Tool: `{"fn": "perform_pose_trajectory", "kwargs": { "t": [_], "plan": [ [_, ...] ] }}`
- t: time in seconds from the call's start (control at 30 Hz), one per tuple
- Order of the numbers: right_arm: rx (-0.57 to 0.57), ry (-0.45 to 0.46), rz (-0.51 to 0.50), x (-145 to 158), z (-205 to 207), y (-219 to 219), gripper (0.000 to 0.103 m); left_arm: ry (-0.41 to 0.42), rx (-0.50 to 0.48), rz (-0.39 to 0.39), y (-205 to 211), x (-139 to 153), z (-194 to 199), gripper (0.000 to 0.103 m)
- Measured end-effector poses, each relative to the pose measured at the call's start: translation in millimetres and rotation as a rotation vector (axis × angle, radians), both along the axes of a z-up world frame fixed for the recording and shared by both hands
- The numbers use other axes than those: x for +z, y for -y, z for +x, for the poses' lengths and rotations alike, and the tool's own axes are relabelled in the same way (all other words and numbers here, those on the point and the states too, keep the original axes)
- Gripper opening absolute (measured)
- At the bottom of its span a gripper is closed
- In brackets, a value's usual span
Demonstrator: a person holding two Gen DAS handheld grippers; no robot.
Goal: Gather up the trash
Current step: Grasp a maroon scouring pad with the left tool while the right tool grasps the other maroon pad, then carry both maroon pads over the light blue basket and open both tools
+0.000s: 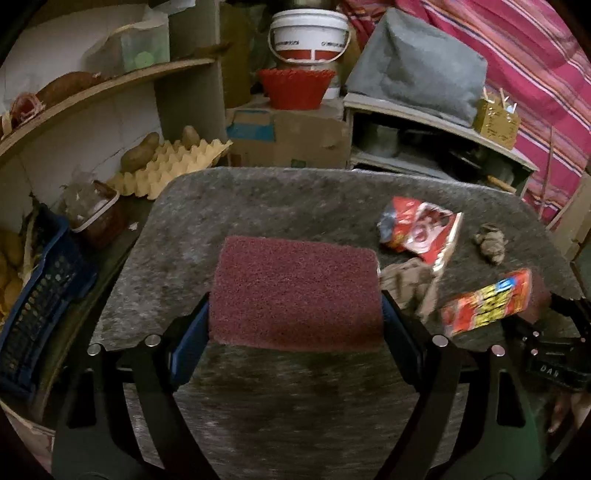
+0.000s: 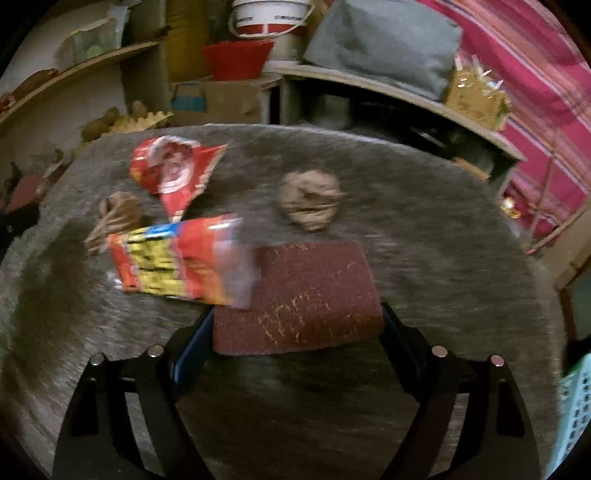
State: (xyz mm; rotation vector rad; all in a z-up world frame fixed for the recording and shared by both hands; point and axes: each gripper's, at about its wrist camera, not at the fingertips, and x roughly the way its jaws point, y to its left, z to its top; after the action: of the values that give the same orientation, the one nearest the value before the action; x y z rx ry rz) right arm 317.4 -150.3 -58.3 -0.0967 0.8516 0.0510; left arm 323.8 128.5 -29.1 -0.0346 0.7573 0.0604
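My left gripper (image 1: 295,314) is shut on a maroon scouring pad (image 1: 295,291), held above the grey felt table (image 1: 258,199). My right gripper (image 2: 297,325) is shut on a second maroon pad (image 2: 310,302); a red-and-yellow wrapper (image 2: 173,262) lies on that pad's left edge and also shows in the left wrist view (image 1: 487,301). A torn red snack packet (image 1: 421,230) (image 2: 177,171), a crumpled brown paper ball (image 2: 310,199) (image 1: 489,242) and a brown paper scrap (image 2: 114,218) (image 1: 406,280) lie on the table.
A blue crate (image 1: 40,295) stands left of the table, with an egg tray with potatoes (image 1: 170,162) behind it. A cardboard box (image 1: 291,136), red basket (image 1: 295,88), white bucket (image 1: 310,33) and shelves (image 1: 436,125) stand behind. A green basket (image 2: 576,398) is at the right.
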Motion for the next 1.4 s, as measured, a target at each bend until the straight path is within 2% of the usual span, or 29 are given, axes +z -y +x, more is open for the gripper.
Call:
{"fn": "perform_pose_trajectory", "kwargs": {
  "t": [0.1, 0.3, 0.6, 0.83, 1.07, 1.4],
  "plan": [
    [-0.048, 0.010, 0.045, 7.1, -5.0, 29.8, 0.084, 0.024, -0.021, 0.004, 14.6, 5.9, -2.1, 0.083],
    [-0.115, 0.068, 0.069, 23.0, -22.5, 76.0, 0.084, 0.084, -0.083, 0.002, 55.9, 19.8, -10.5, 0.083],
    [-0.172, 0.137, 0.035, 44.8, -51.6, 136.8, 0.084, 0.138, -0.159, -0.035, 118.3, 31.7, -17.7, 0.083],
    [-0.261, 0.166, 0.014, 57.1, -84.3, 198.9, 0.084, 0.168, -0.271, -0.025, 190.2, 31.9, -27.9, 0.083],
    [-0.395, 0.181, 0.022, 64.4, -123.6, 275.8, 0.084, 0.189, -0.399, 0.031, 273.1, 30.8, -46.0, 0.083],
    [-0.527, 0.192, 0.056, 66.4, -167.5, 354.0, 0.084, 0.196, -0.556, -0.015, 384.6, 37.0, -77.2, 0.083]
  ]
}}
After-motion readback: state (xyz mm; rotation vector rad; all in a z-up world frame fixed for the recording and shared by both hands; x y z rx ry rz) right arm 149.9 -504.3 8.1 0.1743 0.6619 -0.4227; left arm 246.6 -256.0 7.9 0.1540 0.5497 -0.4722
